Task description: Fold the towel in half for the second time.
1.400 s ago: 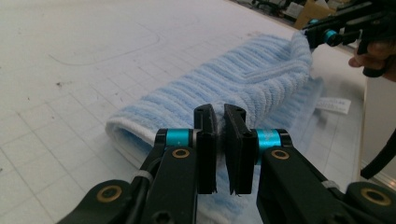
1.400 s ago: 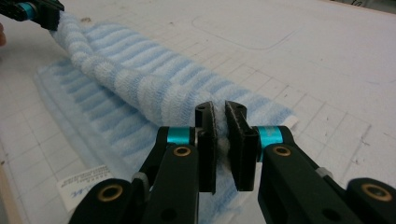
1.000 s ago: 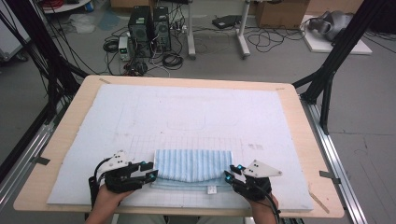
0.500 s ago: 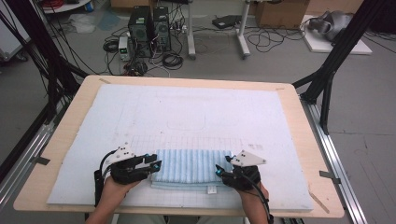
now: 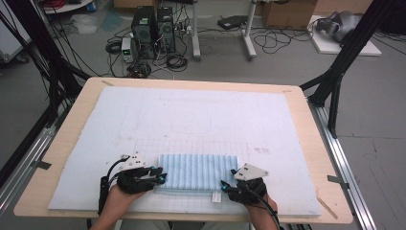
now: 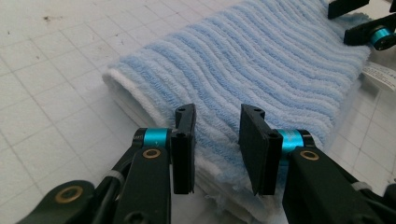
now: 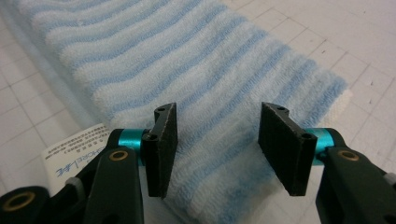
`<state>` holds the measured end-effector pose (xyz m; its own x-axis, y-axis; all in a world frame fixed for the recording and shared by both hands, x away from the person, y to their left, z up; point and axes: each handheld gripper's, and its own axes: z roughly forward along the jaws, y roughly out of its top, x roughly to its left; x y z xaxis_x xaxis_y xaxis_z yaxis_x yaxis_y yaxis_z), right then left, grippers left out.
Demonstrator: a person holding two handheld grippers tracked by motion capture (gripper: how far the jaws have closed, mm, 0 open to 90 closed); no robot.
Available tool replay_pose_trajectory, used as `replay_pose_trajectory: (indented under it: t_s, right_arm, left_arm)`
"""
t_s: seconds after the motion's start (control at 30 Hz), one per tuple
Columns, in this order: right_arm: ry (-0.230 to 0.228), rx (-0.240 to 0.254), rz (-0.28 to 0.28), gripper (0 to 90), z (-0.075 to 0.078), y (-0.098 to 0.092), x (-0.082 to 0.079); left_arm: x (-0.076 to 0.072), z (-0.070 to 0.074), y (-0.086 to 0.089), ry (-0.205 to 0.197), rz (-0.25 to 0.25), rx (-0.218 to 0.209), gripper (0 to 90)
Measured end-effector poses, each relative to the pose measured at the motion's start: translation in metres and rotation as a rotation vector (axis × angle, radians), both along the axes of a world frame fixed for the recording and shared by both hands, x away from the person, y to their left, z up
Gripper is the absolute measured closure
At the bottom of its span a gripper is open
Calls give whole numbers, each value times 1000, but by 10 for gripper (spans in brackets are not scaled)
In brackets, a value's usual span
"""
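Observation:
A folded blue-and-white striped towel [image 5: 198, 172] lies on the white gridded mat [image 5: 201, 115] near the table's front edge. My left gripper [image 5: 160, 178] is at its near-left corner. In the left gripper view the jaws [image 6: 215, 135] have just been closing, with the towel [image 6: 261, 60] edge in the gap between them and the pads not pressing. My right gripper [image 5: 229, 186] is at the near-right corner. Its jaws [image 7: 217, 140] have just been opening and stand wide over the towel [image 7: 187, 60], off the cloth. A white label [image 7: 74, 156] sticks out beside it.
The mat covers most of the wooden table [image 5: 306, 124], whose bare rim runs around it. Black frame legs [image 5: 335, 91] stand at the right and left. Computers and cables [image 5: 153, 28] are on the floor beyond. The right gripper's jaw tips [image 6: 369, 28] appear across the towel.
The right hand has shifted left onto the towel's near-right corner. The left hand has hardly moved. The towel lies where it was.

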<state>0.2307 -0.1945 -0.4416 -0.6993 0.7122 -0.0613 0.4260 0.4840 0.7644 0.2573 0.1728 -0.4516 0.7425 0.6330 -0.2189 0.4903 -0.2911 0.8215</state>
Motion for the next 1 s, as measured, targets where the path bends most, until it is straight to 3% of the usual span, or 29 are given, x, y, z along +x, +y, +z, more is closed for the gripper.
replay_pose_trajectory:
  t_s: [0.07, 0.13, 0.3, 0.63, 0.83, 1.0]
  right_arm:
    - [2, 26, 5, 447, 0, -4, 0]
    - [-5, 93, 11, 429, 2, -12, 0]
    - [-32, 162, 7, 370, 10, -20, 1]
    - [-77, 169, -46, 150, 20, -24, 9]
    - [-99, 181, -74, 115, 26, -32, 10]
    - [-131, 169, -81, 114, 30, -45, 9]
  left_arm:
    - [0, 0, 2, -1, -9, -19, 623]
    - [0, 1, 5, -20, -7, -54, 528]
    - [3, 10, 17, -95, 34, -132, 433]
    - [3, 19, 33, -192, 103, -226, 175]
    - [4, 25, 41, -218, 114, -238, 177]
    - [4, 30, 49, -288, 109, -239, 190]
